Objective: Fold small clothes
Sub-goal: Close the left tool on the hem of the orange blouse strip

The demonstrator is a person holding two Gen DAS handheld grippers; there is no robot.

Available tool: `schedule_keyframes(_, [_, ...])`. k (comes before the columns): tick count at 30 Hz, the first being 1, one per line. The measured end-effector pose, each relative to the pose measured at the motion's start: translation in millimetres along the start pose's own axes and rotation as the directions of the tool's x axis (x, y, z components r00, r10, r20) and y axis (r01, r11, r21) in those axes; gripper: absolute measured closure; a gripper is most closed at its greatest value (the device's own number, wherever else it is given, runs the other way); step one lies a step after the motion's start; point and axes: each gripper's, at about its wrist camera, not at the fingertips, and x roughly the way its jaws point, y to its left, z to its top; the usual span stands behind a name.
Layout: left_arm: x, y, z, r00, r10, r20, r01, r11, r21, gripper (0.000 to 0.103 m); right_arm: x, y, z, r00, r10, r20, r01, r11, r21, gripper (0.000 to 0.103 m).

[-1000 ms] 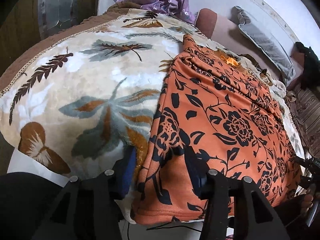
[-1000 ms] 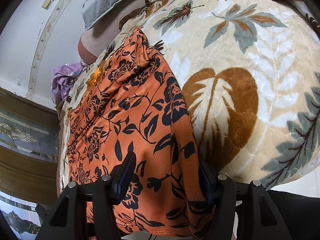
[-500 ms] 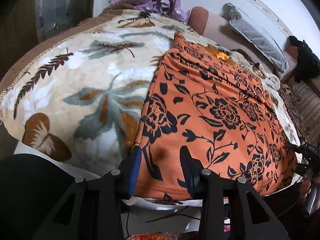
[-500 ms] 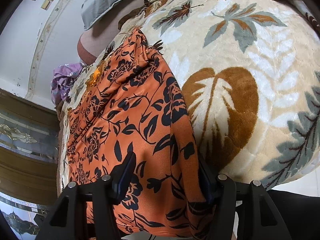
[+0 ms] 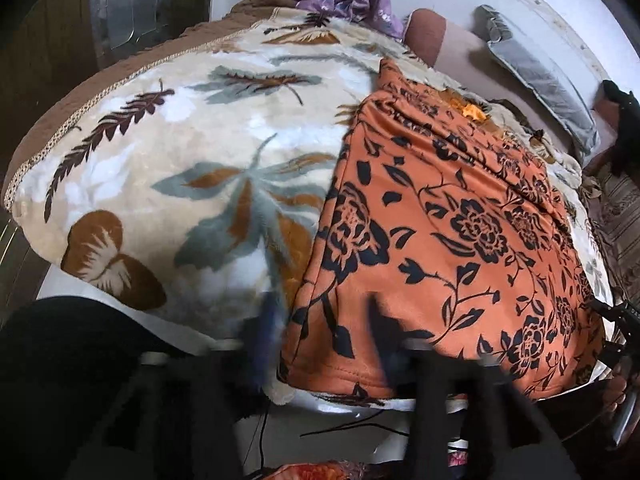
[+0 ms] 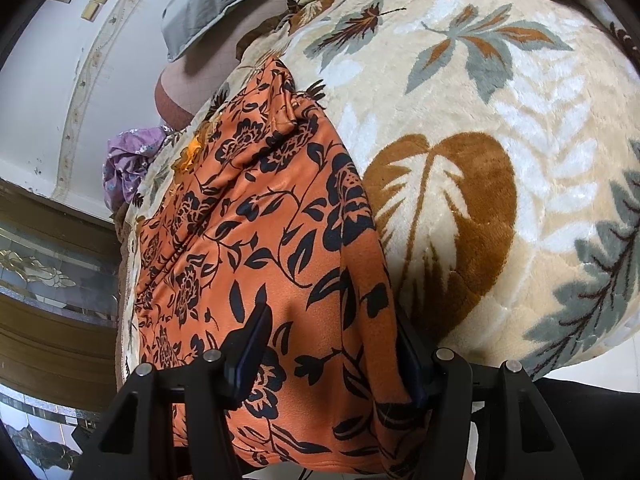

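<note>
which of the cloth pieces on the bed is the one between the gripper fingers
The orange garment with black flowers, spread flat on the leaf-print blanket; the purple cloth lies bunched at the far end.

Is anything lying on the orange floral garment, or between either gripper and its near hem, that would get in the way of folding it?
Nothing visible does. The orange floral garment lies bare on the leaf-print blanket; the left gripper and right gripper both straddle its near hem.

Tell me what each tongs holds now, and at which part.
Right tongs straddle the orange cloth's near corner; grip unclear. Left tongs, blurred, have just been opening over its other near corner; hold cannot be told.
</note>
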Motion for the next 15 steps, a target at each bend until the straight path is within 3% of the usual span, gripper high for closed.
schedule_keyframes(4, [12,-4,-2,0.998,-0.028,-0.058,0.030,0.999,0.021,0.048,0,0,0,1.000,0.000,0.000,0.000,1.000,0.004,0.041])
schedule_keyframes(7, [14,-1,-3,0.994,-0.066,-0.083,0.067,0.998,-0.001,0.086,0,1,0,1.000,0.000,0.000,0.000,1.000,0.001,0.041])
schedule_keyframes(9, [12,-1,-5,0.993,-0.077,-0.087,0.077,0.997,-0.006,0.092,0,0,0,1.000,0.003,-0.001,-0.003,1.000,0.005,0.041])
schedule_keyframes(13, [3,-8,-6,0.992,-0.106,-0.071,0.108,0.994,0.022,0.093,1,0,1,1.000,0.002,-0.001,-0.002,1.000,0.008,0.041])
schedule_keyframes(15, [6,-12,-5,0.994,-0.083,-0.074,0.086,0.995,0.043,0.092,1,1,1,1.000,-0.003,-0.001,0.003,1.000,0.005,0.041])
